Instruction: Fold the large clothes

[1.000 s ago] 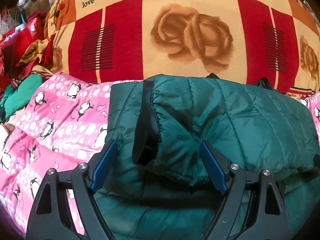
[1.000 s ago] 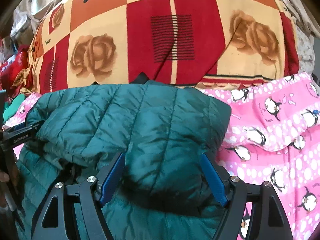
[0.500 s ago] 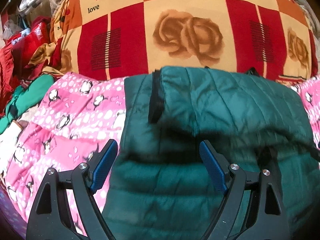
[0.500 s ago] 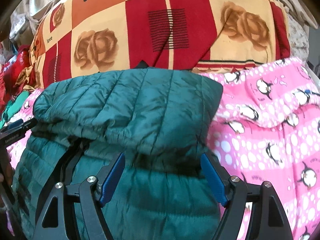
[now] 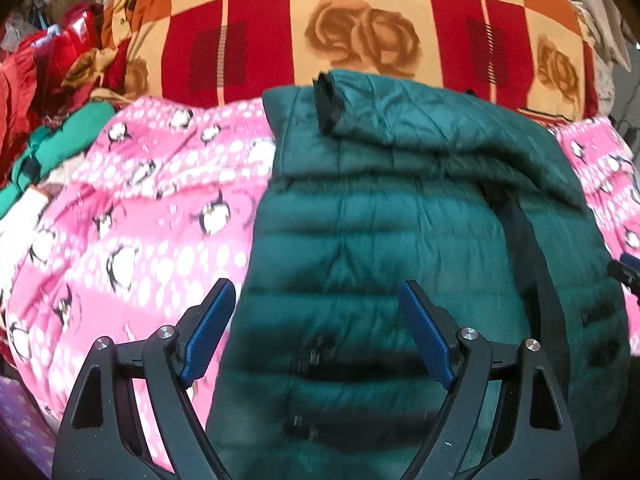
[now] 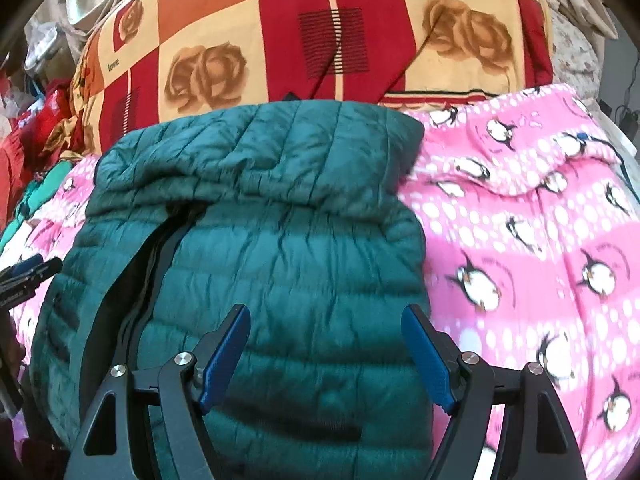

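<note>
A dark green quilted puffer jacket (image 5: 400, 220) lies on a pink penguin-print blanket (image 6: 540, 240), its upper part folded down over the body, with a red-and-cream rose-patterned blanket (image 5: 360, 32) behind it. The left gripper (image 5: 316, 328) and right gripper (image 6: 326, 354) hover above the jacket's near end, jaws apart and holding nothing.

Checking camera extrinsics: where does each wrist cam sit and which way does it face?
Left wrist: on the left tongs, open, looking forward over the green jacket's left part toward the rose blanket.
Right wrist: on the right tongs, open, over the jacket's right part and the pink penguin blanket.
Shared: jacket, both blankets.
</note>
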`<act>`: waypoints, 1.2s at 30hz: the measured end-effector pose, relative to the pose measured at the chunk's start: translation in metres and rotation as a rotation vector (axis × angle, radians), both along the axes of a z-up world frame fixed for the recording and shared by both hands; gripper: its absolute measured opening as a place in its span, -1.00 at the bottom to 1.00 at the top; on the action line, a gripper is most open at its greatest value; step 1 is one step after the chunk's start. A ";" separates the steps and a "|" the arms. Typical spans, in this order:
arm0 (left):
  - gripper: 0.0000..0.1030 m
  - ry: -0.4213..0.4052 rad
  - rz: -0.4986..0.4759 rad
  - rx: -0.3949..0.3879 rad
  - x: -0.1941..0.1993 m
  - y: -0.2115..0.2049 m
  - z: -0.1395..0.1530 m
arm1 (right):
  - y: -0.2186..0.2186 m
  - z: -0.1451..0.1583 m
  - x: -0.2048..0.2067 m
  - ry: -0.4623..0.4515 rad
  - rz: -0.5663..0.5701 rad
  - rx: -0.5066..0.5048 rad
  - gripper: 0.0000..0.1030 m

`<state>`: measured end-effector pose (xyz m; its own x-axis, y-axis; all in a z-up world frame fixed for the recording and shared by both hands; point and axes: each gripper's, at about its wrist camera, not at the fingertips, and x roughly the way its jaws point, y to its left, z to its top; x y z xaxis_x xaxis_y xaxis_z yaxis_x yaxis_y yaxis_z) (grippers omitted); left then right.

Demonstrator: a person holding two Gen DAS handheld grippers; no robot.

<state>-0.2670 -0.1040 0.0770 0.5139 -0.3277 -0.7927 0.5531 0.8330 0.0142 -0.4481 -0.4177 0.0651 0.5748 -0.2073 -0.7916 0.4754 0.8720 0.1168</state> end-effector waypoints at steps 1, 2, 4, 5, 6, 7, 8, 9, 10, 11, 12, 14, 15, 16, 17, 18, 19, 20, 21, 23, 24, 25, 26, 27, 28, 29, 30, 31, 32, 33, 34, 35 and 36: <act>0.63 0.009 -0.009 0.003 -0.004 0.005 -0.001 | 0.003 0.000 -0.004 -0.002 0.001 0.003 0.47; 0.63 0.013 -0.012 0.006 -0.007 0.009 -0.002 | 0.006 0.000 -0.008 -0.002 0.002 0.003 0.47; 0.63 0.020 -0.009 0.007 -0.012 0.019 -0.004 | 0.012 0.000 -0.016 -0.002 0.007 0.004 0.47; 0.63 0.025 -0.004 0.005 -0.014 0.024 -0.004 | 0.015 0.000 -0.020 -0.002 0.009 0.007 0.47; 0.63 0.031 0.002 0.003 -0.015 0.029 -0.004 | 0.017 -0.001 -0.024 0.000 0.013 0.013 0.47; 0.63 0.041 0.007 -0.001 -0.017 0.034 -0.005 | 0.020 -0.002 -0.029 0.003 0.016 0.019 0.47; 0.63 0.052 0.013 -0.006 -0.019 0.039 -0.006 | 0.023 -0.003 -0.033 0.007 0.018 0.023 0.47; 0.63 0.059 0.017 -0.011 -0.021 0.043 -0.006 | 0.026 -0.004 -0.036 0.009 0.021 0.026 0.47; 0.63 0.066 0.021 -0.016 -0.023 0.048 -0.007 | 0.029 -0.004 -0.041 0.012 0.027 0.028 0.47; 0.63 0.070 0.026 -0.020 -0.025 0.053 -0.007 | 0.031 -0.005 -0.044 0.013 0.030 0.027 0.47; 0.63 0.073 0.031 -0.021 -0.026 0.056 -0.008 | 0.034 -0.006 -0.048 0.017 0.032 0.027 0.47; 0.63 0.086 0.041 -0.029 -0.028 0.063 -0.009 | 0.039 -0.007 -0.055 0.022 0.036 0.030 0.47; 0.63 0.092 0.042 -0.034 -0.029 0.066 -0.009 | 0.040 -0.007 -0.058 0.023 0.038 0.032 0.47; 0.63 0.102 0.046 -0.040 -0.030 0.069 -0.011 | 0.042 -0.007 -0.061 0.024 0.039 0.035 0.47; 0.63 0.110 0.051 -0.044 -0.032 0.072 -0.011 | 0.042 -0.007 -0.063 0.024 0.040 0.037 0.47; 0.63 0.124 0.053 -0.052 -0.033 0.075 -0.012 | 0.043 -0.007 -0.067 0.023 0.039 0.041 0.47; 0.63 0.134 0.052 -0.058 -0.034 0.077 -0.013 | 0.045 -0.008 -0.070 0.021 0.038 0.048 0.47; 0.63 0.144 0.052 -0.062 -0.036 0.080 -0.013 | 0.046 -0.008 -0.072 0.021 0.039 0.053 0.47; 0.63 0.147 0.051 -0.063 -0.037 0.081 -0.014 | 0.047 -0.009 -0.075 0.022 0.040 0.057 0.47; 0.63 0.146 0.048 -0.058 -0.041 0.084 -0.014 | 0.049 -0.009 -0.080 0.026 0.040 0.060 0.47; 0.63 0.148 0.045 -0.057 -0.043 0.086 -0.014 | 0.050 -0.010 -0.083 0.027 0.040 0.061 0.47; 0.63 0.155 0.042 -0.059 -0.045 0.088 -0.014 | 0.051 -0.010 -0.085 0.029 0.041 0.061 0.47; 0.63 0.161 0.040 -0.062 -0.046 0.090 -0.015 | 0.052 -0.010 -0.087 0.030 0.039 0.062 0.47; 0.63 0.170 0.040 -0.066 -0.047 0.091 -0.015 | 0.053 -0.011 -0.090 0.033 0.039 0.062 0.47; 0.63 0.182 0.042 -0.071 -0.048 0.094 -0.016 | 0.053 -0.011 -0.092 0.036 0.038 0.062 0.47; 0.63 0.189 0.043 -0.074 -0.049 0.096 -0.017 | 0.054 -0.012 -0.094 0.039 0.037 0.064 0.47; 0.63 0.194 0.042 -0.077 -0.050 0.097 -0.018 | 0.054 -0.013 -0.097 0.042 0.037 0.068 0.47; 0.63 0.198 0.041 -0.081 -0.052 0.100 -0.019 | 0.054 -0.014 -0.100 0.044 0.037 0.073 0.47; 0.63 0.203 0.039 -0.084 -0.053 0.101 -0.019 | 0.055 -0.015 -0.103 0.049 0.036 0.075 0.47; 0.63 0.210 0.036 -0.088 -0.054 0.103 -0.020 | 0.055 -0.016 -0.105 0.054 0.034 0.075 0.47; 0.63 0.222 0.031 -0.094 -0.055 0.105 -0.021 | 0.055 -0.018 -0.108 0.060 0.032 0.073 0.47; 0.63 0.231 0.028 -0.100 -0.055 0.106 -0.022 | 0.055 -0.019 -0.111 0.067 0.030 0.072 0.47; 0.63 0.245 0.026 -0.105 -0.055 0.107 -0.025 | 0.054 -0.021 -0.114 0.074 0.026 0.073 0.47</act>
